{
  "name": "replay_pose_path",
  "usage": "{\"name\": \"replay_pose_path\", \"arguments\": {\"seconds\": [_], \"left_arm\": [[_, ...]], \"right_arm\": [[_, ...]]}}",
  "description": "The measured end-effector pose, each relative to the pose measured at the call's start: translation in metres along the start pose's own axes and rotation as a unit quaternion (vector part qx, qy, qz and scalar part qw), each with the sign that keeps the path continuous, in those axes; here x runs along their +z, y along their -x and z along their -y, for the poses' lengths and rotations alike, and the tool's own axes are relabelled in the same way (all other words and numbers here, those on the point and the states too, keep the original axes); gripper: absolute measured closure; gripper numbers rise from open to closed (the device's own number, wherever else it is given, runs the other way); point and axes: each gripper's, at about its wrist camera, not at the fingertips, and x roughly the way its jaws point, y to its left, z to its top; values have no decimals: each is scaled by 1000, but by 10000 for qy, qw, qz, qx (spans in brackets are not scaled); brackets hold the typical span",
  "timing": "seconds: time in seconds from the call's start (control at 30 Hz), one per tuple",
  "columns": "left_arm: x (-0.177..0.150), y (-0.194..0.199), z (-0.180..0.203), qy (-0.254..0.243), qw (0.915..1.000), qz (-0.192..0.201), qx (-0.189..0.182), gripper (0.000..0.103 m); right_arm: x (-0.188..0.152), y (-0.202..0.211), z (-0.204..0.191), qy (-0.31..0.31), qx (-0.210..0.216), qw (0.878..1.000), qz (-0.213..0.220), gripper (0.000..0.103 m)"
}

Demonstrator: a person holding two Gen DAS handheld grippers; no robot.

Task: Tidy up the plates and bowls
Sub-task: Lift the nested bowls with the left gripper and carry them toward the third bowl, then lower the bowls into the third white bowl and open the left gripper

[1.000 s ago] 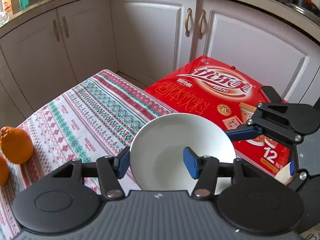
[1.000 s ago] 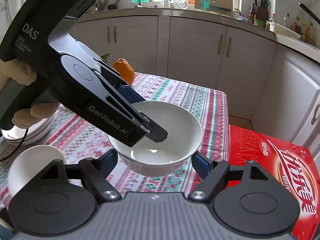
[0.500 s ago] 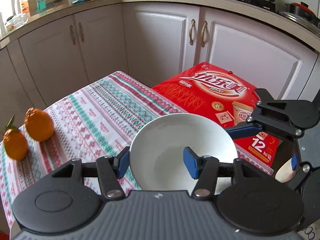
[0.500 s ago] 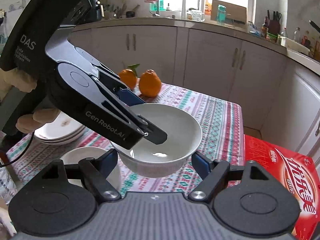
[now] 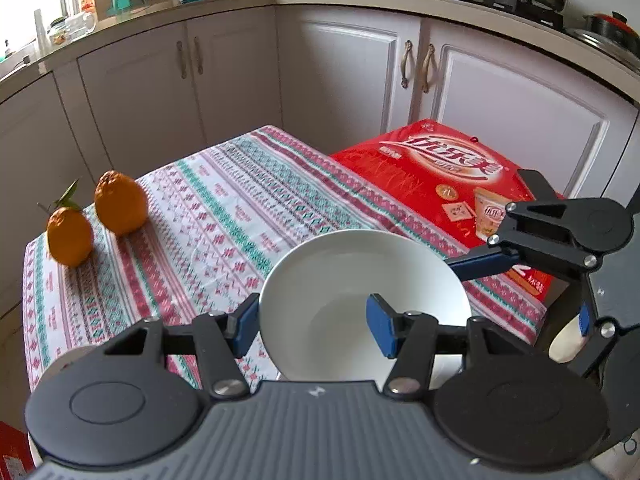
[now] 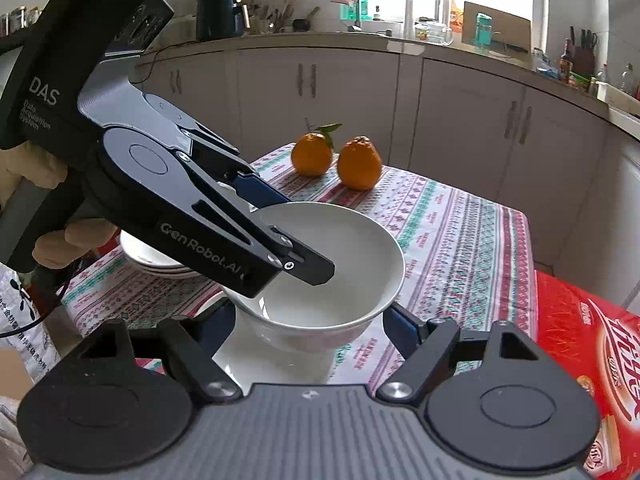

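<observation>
A white bowl (image 5: 360,280) hangs above the patterned tablecloth (image 5: 208,216), held from two sides. My left gripper (image 5: 312,328) is shut on its rim, one blue finger outside the wall and one inside. In the right wrist view that left gripper (image 6: 296,236) reaches in from the upper left over the bowl (image 6: 344,264). My right gripper (image 6: 308,320) straddles the bowl's lower body with both pads against it. A second white bowl (image 6: 276,364) sits on the table directly beneath. A stack of white plates (image 6: 152,256) lies at the left, partly hidden.
Two oranges (image 6: 358,164) stand at the table's far end. A red carton (image 5: 440,172) lies on the floor beside the table, with white cabinet doors behind it. A gloved hand (image 6: 80,236) holds the left gripper's handle. A printed bag (image 6: 20,320) is at the left edge.
Both grippers have carried the bowl together along the table. The oranges and the plate stack have come into view, and the bowl on the table now lies under the held one.
</observation>
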Motion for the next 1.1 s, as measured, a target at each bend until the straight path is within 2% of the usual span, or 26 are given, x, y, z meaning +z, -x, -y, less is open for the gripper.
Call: {"name": "replay_pose_path", "arguments": {"seconds": [0.57, 1.1], "left_arm": [[-28, -4, -7, 149, 9997, -178, -22, 47], [-36, -8, -7, 166, 9995, -252, -53, 47]], "right_arm": [[-11, -19, -14, -36, 244, 9990, -375, 19], [-15, -26, -14, -95, 326, 9979, -551, 19]]}}
